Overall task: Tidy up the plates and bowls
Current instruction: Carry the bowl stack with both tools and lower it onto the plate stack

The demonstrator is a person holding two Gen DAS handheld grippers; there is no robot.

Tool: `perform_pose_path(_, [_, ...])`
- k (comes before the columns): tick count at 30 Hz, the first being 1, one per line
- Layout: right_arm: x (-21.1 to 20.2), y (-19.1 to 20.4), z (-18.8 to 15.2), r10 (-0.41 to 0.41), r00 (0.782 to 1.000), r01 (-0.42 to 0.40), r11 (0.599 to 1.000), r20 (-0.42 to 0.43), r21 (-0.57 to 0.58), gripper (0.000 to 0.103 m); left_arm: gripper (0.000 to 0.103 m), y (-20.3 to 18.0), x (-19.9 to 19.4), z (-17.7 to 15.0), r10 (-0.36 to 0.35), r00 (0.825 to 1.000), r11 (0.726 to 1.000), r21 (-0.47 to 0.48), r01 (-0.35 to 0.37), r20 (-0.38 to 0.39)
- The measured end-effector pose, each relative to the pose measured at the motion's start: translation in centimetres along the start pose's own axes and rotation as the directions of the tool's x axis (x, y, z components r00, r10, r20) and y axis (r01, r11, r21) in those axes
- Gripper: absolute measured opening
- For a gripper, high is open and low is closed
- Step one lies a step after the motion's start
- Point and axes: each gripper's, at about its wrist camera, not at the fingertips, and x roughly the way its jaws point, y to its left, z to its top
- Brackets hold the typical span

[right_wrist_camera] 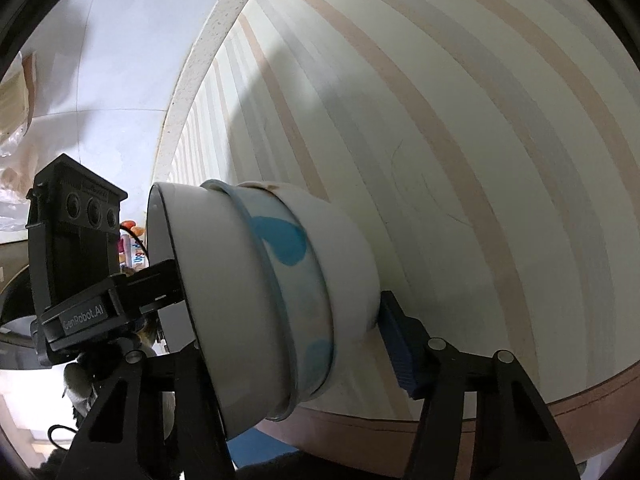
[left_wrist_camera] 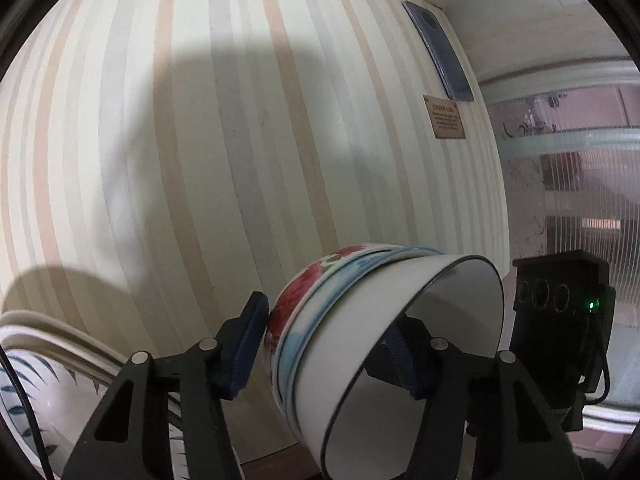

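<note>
A nested stack of three bowls (left_wrist_camera: 352, 344) lies on its side between both grippers. It holds a red-flowered bowl (left_wrist_camera: 296, 300), a blue-patterned bowl (right_wrist_camera: 296, 272) and a white bowl with a dark rim (right_wrist_camera: 224, 304). My left gripper (left_wrist_camera: 328, 344) is shut on the stack: one blue pad touches the flowered bowl, the other finger (left_wrist_camera: 404, 356) sits inside the white bowl. My right gripper (right_wrist_camera: 288, 340) also clamps the stack (right_wrist_camera: 272, 300), with its right pad (right_wrist_camera: 400, 352) beside the innermost bowl's base. A stack of blue-leaf plates (left_wrist_camera: 44, 384) sits at lower left.
A striped cream, tan and grey wall (left_wrist_camera: 200, 160) fills both views close ahead. A brown plaque (left_wrist_camera: 444, 118) and a blue-grey panel (left_wrist_camera: 440, 52) hang on it. A frosted window (left_wrist_camera: 572, 184) is to the right. The other gripper's camera housing shows in each view (left_wrist_camera: 560, 292) (right_wrist_camera: 76, 216).
</note>
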Motion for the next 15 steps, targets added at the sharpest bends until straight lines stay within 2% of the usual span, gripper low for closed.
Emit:
perform_pose_path(7, [0.5, 0.6, -0.1, -0.012, 1.0, 0.012, 1.0, -0.024, -0.006, 0.061, 0.053, 0.0, -0.3, -0.4, 0.041, 0.999, 0.999, -0.017, -0.041, 0.002])
perform_pose_path(15, [-0.1, 2.6, -0.6, -0.004, 0.999, 0.002, 0.999, -0.034, -0.037, 0.061, 0.053, 0.3, -2.3, -1.0, 0.04, 0.999, 0.998, -0.048, -0.038, 0.028])
